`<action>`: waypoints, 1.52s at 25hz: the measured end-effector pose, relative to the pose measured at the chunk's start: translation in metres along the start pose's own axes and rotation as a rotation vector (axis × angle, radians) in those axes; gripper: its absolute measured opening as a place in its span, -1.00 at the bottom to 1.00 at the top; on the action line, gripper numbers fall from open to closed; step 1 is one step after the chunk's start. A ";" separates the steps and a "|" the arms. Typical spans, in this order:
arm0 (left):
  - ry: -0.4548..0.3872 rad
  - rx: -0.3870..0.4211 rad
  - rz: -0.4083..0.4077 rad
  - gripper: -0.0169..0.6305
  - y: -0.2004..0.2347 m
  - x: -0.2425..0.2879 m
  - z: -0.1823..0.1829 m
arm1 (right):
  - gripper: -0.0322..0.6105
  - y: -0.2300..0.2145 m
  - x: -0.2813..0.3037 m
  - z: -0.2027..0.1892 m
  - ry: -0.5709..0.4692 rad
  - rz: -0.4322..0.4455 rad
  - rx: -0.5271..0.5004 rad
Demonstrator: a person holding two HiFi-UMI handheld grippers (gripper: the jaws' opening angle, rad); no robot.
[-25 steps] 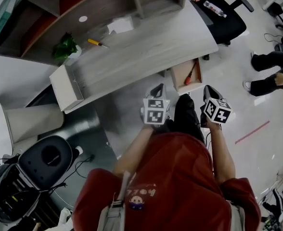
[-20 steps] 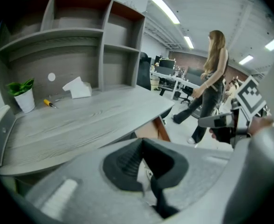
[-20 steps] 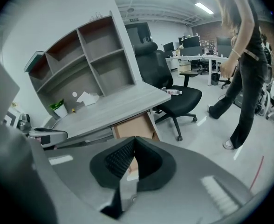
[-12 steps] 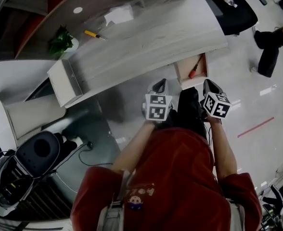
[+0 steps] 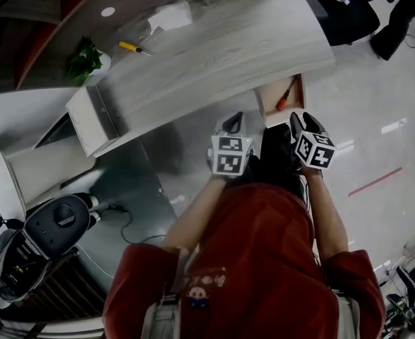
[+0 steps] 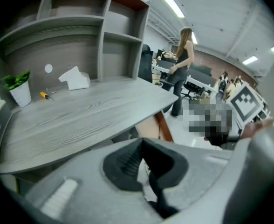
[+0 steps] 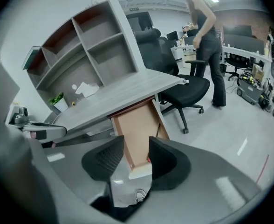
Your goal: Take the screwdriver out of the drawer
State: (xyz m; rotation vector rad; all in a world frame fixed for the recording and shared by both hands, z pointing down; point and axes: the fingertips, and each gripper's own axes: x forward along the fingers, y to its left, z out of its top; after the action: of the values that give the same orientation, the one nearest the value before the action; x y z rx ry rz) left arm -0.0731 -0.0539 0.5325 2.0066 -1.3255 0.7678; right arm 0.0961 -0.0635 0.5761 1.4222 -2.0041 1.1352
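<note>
A brown drawer (image 5: 272, 103) stands pulled out from under the grey desk (image 5: 214, 48). Inside it lies a red-handled screwdriver (image 5: 285, 97), its thin shaft (image 7: 158, 130) along the right wall. My right gripper (image 5: 294, 120) hovers just before the drawer front. In the right gripper view the right gripper (image 7: 137, 146) has its jaws opening, with nothing between them and the drawer (image 7: 137, 125) seen through the gap. My left gripper (image 5: 232, 123) is to the drawer's left, over the floor. In the left gripper view the left gripper (image 6: 141, 144) is shut and empty.
A yellow screwdriver (image 5: 131, 47), a potted plant (image 5: 86, 58) and white paper (image 5: 169, 16) lie on the desk below the shelves (image 7: 95, 41). A black office chair (image 7: 183, 85) stands right of the drawer; a person (image 7: 207, 36) stands behind it. A white box (image 5: 91, 115) hangs at the desk's left end.
Both grippers have come down and nearer to the drawer, the right one now at its front. The person by the chair has moved off to the right.
</note>
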 end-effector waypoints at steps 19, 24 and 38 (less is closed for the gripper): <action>0.079 -0.057 0.040 -0.95 0.011 0.063 -0.042 | -0.44 -0.047 0.098 -0.036 0.118 -0.020 0.057; 0.102 -0.059 0.053 -0.95 0.022 0.094 -0.057 | -0.44 -0.063 0.134 -0.044 0.141 -0.027 0.071; 0.152 -0.104 0.052 -0.95 0.030 0.148 -0.091 | -0.43 -0.090 0.208 -0.072 0.249 -0.037 0.076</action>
State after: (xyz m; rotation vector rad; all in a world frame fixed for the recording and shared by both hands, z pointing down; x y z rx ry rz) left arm -0.0645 -0.0813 0.7062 1.8017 -1.3063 0.8403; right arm 0.0913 -0.1347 0.8029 1.2772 -1.7723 1.3144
